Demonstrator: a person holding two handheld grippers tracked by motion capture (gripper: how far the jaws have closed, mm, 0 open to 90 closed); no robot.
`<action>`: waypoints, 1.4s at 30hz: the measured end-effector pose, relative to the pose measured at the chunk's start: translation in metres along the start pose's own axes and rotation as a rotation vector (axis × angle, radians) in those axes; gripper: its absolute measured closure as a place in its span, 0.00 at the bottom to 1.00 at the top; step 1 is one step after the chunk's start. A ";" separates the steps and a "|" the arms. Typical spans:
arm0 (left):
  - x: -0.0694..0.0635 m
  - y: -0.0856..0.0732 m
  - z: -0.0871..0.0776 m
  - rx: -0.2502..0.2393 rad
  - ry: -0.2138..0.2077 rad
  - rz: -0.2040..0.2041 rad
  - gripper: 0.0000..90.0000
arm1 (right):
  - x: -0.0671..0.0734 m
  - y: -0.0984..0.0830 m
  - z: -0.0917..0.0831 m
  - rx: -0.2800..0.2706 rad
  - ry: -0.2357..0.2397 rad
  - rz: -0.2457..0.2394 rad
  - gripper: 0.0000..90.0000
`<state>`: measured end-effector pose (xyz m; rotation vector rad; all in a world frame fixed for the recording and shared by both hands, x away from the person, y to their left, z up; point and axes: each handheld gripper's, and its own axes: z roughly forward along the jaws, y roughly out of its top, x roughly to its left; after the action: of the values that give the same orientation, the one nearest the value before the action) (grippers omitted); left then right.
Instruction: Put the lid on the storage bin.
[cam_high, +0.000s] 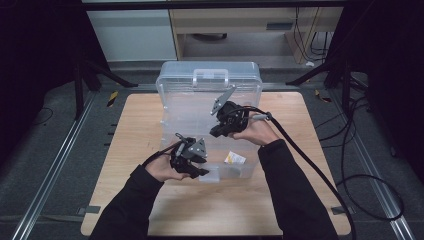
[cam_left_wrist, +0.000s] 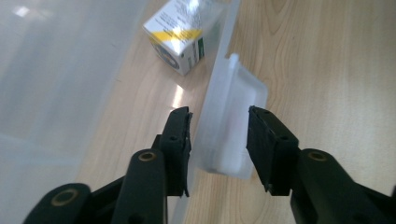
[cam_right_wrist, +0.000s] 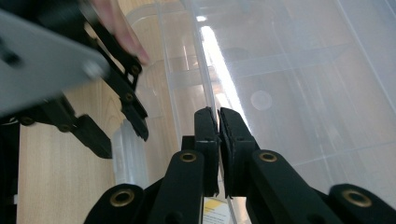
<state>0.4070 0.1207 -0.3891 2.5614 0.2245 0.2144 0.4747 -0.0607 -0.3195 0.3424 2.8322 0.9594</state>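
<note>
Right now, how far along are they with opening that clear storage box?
Nothing looks finished: the clear box is not visibly open. In hand: the left tool straddles the front latch, jaws open, while the right tool pinches the lid's rim. Left, probably: releasing the latch and raising the lid. A small carton sits inside.

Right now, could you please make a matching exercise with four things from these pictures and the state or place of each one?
Things:
1. left gripper
2. right gripper
3. small carton
4. carry handle

States or places:
a. lying inside the clear box
b. open around the front latch
c. at the box's far edge
d. shut on the box's thin edge

Pairs: 1-b, 2-d, 3-a, 4-c
</note>
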 end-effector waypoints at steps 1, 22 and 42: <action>-0.001 0.000 -0.004 -0.004 0.011 0.000 0.64 | 0.001 -0.001 0.000 -0.002 -0.001 0.004 0.96; 0.031 -0.029 -0.101 -0.309 0.306 -0.345 0.68 | 0.009 -0.008 0.002 -0.039 -0.028 0.028 0.94; 0.079 -0.057 -0.108 -0.441 0.483 -0.581 0.87 | 0.021 -0.017 0.005 -0.062 -0.054 0.043 0.92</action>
<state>0.4561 0.2400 -0.3219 1.8791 0.9656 0.5794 0.4528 -0.0656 -0.3345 0.4168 2.7507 1.0268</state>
